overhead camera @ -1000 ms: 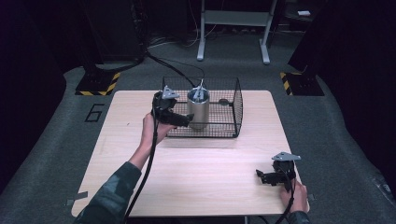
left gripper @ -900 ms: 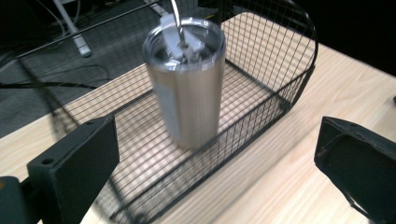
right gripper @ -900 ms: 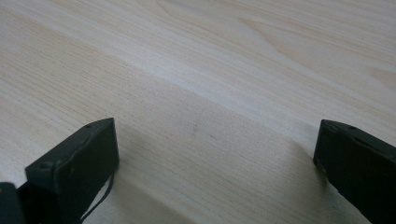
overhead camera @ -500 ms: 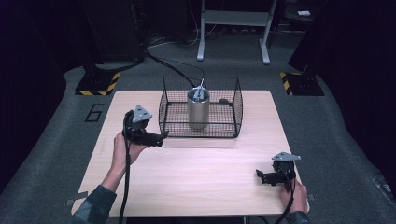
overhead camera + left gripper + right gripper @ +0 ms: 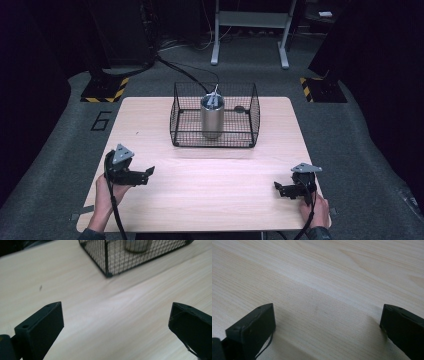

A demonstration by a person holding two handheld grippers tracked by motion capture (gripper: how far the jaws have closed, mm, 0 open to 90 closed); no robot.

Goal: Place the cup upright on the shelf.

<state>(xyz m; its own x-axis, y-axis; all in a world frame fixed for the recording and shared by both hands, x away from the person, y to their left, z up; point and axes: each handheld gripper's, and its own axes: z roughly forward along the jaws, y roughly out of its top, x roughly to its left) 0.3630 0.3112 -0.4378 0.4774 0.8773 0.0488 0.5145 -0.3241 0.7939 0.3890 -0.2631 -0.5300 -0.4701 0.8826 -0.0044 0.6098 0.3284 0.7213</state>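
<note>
Near the worktop's (image 5: 210, 190) front corners, the left claw (image 5: 142, 174) and right claw (image 5: 280, 189) both gape wide with nothing between their jaws. Toward the far edge a metal cylinder (image 5: 212, 117) stands upright inside a black wire basket (image 5: 177, 127) (open at the top); it looks rigid, smooth, probably slippery, so a mid-height grip across its wall from above seems safest

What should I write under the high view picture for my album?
Two open black grippers, left gripper and right gripper, rest near a wooden table's front; a silver metal cylinder stands inside a black wire basket.
</note>
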